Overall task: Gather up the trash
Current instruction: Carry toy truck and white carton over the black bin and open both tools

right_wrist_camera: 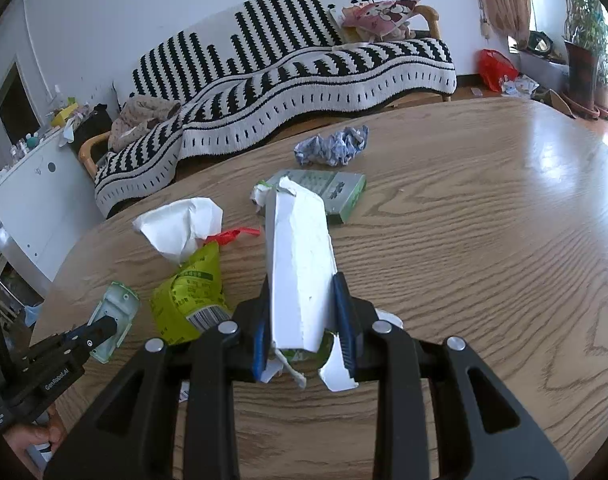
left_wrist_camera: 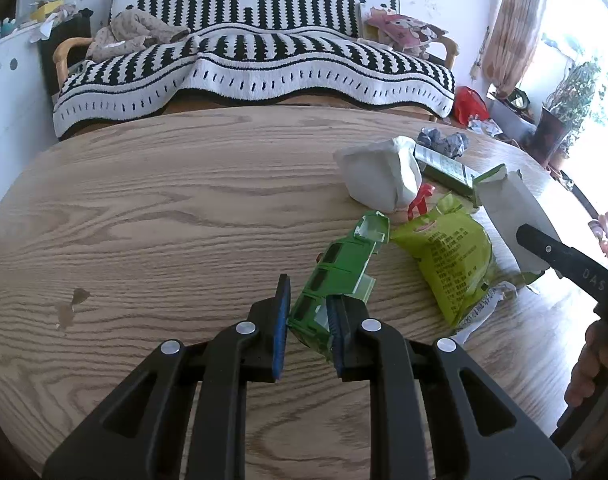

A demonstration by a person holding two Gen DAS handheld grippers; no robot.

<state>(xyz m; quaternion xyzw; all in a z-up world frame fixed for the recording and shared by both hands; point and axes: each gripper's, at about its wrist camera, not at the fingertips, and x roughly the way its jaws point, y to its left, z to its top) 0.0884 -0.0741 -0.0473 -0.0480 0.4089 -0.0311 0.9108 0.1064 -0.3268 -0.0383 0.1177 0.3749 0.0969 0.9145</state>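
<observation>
My left gripper [left_wrist_camera: 307, 320] is shut on a flattened green plastic tray [left_wrist_camera: 339, 272], held just above the wooden table [left_wrist_camera: 164, 220]. The tray also shows in the right wrist view [right_wrist_camera: 116, 312], with the left gripper [right_wrist_camera: 100, 330] on it. My right gripper [right_wrist_camera: 304, 320] is shut on a torn white carton [right_wrist_camera: 300, 256], which shows in the left wrist view [left_wrist_camera: 511, 216] too. Between them lie a lime-green snack bag [left_wrist_camera: 447, 264], a crumpled white bag [left_wrist_camera: 379, 176], a red strip [right_wrist_camera: 232, 235], a flat green-grey box [right_wrist_camera: 335, 192] and a crumpled blue-white paper ball [right_wrist_camera: 331, 146].
A sofa with a black-and-white striped blanket [left_wrist_camera: 256, 60] stands behind the table. A white cabinet [right_wrist_camera: 28, 200] stands at the left. A red bag [right_wrist_camera: 493, 68] and potted plants [right_wrist_camera: 583, 40] are on the floor by the window at the right.
</observation>
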